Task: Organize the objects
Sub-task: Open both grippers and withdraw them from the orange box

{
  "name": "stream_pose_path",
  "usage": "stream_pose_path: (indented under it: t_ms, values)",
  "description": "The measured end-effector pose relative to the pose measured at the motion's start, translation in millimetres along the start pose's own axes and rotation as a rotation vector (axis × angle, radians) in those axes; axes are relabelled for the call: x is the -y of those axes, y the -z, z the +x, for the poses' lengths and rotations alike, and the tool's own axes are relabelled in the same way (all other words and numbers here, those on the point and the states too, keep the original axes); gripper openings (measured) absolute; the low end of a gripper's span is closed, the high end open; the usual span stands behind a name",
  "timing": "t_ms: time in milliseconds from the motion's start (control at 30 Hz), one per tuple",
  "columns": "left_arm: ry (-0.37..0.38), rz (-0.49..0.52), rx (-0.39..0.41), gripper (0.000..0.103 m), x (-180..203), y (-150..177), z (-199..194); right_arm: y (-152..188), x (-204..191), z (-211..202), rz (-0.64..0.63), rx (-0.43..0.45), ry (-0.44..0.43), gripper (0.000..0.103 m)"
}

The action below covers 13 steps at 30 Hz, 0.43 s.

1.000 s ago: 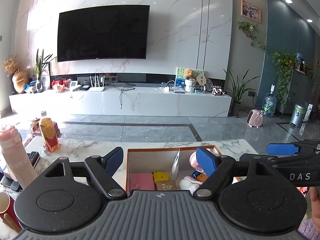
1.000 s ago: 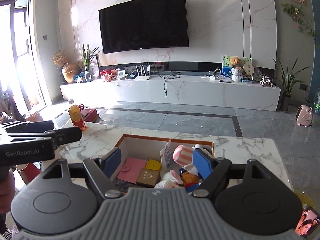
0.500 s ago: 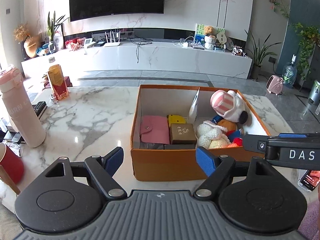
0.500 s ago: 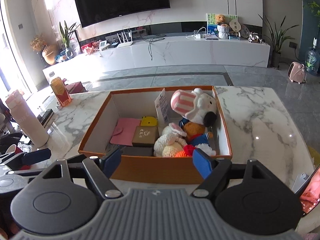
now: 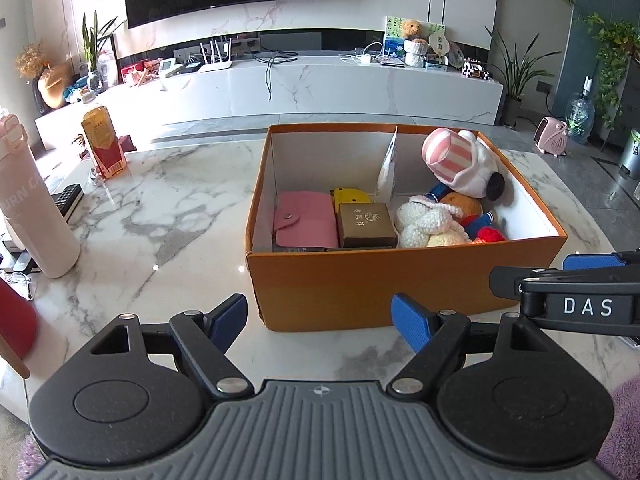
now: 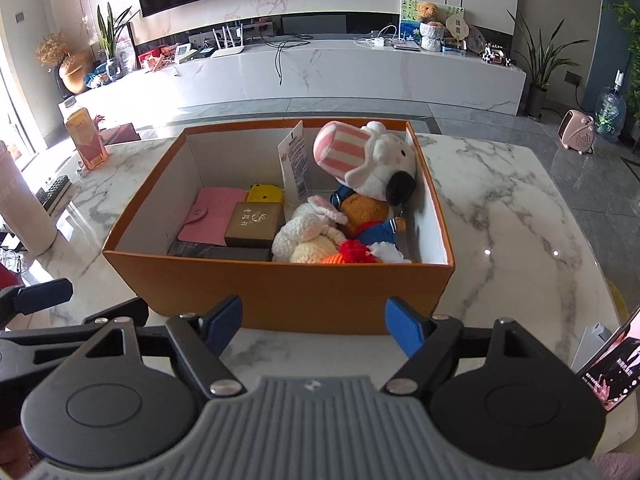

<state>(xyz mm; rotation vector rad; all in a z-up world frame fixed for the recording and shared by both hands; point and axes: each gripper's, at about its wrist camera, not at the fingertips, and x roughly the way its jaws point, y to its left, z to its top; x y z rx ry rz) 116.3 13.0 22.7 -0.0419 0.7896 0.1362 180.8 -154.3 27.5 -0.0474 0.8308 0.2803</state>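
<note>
An open orange box (image 5: 400,280) (image 6: 280,288) stands on the marble table. Its left half holds a pink wallet (image 5: 304,220) (image 6: 212,220), a gold box (image 5: 366,224) (image 6: 254,224) and a yellow item (image 5: 350,197). Its right half holds plush toys, the top one pink-striped and white (image 5: 460,164) (image 6: 368,160). A card divider (image 6: 296,164) stands between the halves. My left gripper (image 5: 320,322) is open and empty before the box's near wall. My right gripper (image 6: 314,324) is open and empty, also before the near wall.
A pink-white bottle (image 5: 28,216), a black remote (image 5: 66,200), a red cup (image 5: 14,320) and a red-yellow drink bottle (image 5: 102,140) stand at the table's left. A phone (image 6: 612,364) lies at the right edge. The right gripper shows in the left wrist view (image 5: 568,292).
Both grippers have risen and tilted down, so the views shifted from the TV wall to the box's inside. Both stayed open and empty.
</note>
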Motion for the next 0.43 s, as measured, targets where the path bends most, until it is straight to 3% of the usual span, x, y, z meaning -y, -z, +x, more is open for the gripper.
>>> stream_pose_path:
  t_ms: [433]
  values:
    - [0.006, 0.021, 0.006, 0.092, 9.1, 1.4, -4.6, 5.4, 7.6, -3.6, 0.013, -0.007, 0.001, 0.080]
